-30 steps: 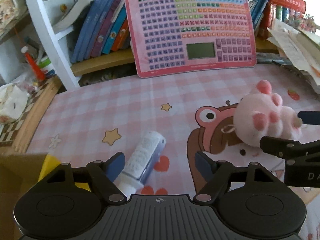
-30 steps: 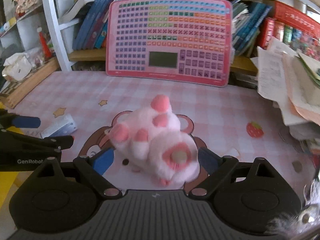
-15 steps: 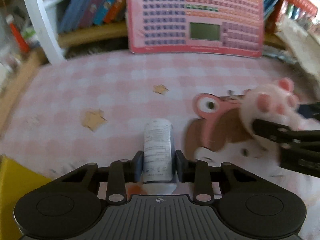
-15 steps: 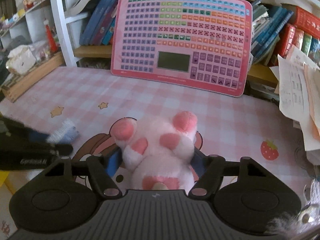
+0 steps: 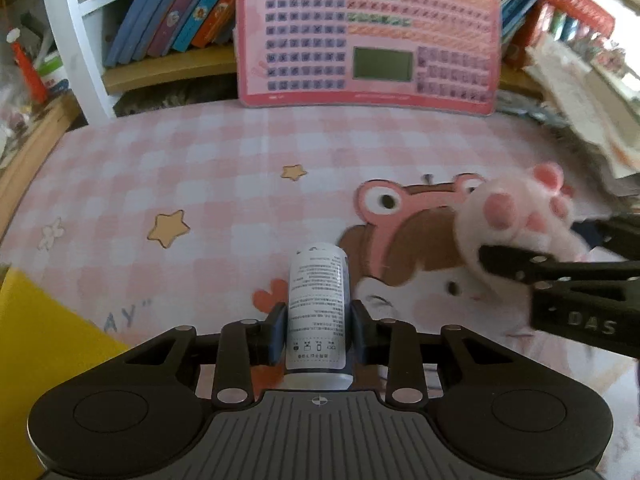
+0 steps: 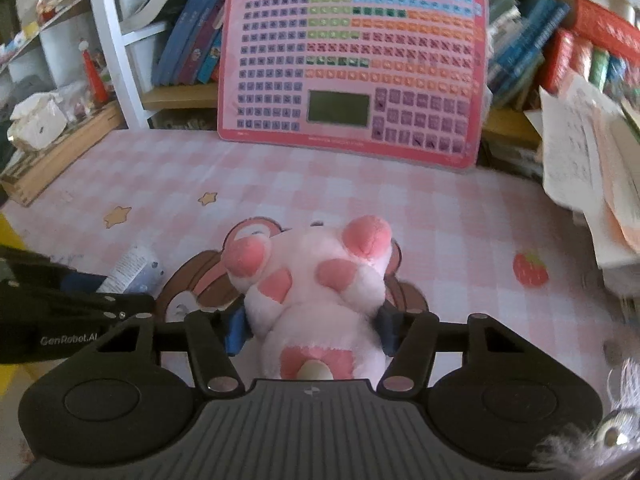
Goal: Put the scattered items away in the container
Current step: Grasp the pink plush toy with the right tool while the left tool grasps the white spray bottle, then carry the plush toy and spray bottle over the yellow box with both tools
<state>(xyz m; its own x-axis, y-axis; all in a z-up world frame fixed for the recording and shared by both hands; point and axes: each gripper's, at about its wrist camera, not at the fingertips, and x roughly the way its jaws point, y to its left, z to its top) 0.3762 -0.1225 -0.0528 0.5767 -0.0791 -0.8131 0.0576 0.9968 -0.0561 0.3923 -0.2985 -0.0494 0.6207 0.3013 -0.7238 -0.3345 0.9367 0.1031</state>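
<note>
Both grippers have closed in since the earlier frame: left gripper [image 5: 318,330] clamps the white bottle [image 5: 318,304], right gripper [image 6: 312,330] closing around the pink plush paw [image 6: 316,292], both on the checked mat [image 5: 200,168], ready for lifting.

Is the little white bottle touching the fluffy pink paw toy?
Apart. In the left wrist view the white bottle sits between the left gripper's pads, and bare pink mat shows between it and the paw toy.
</note>
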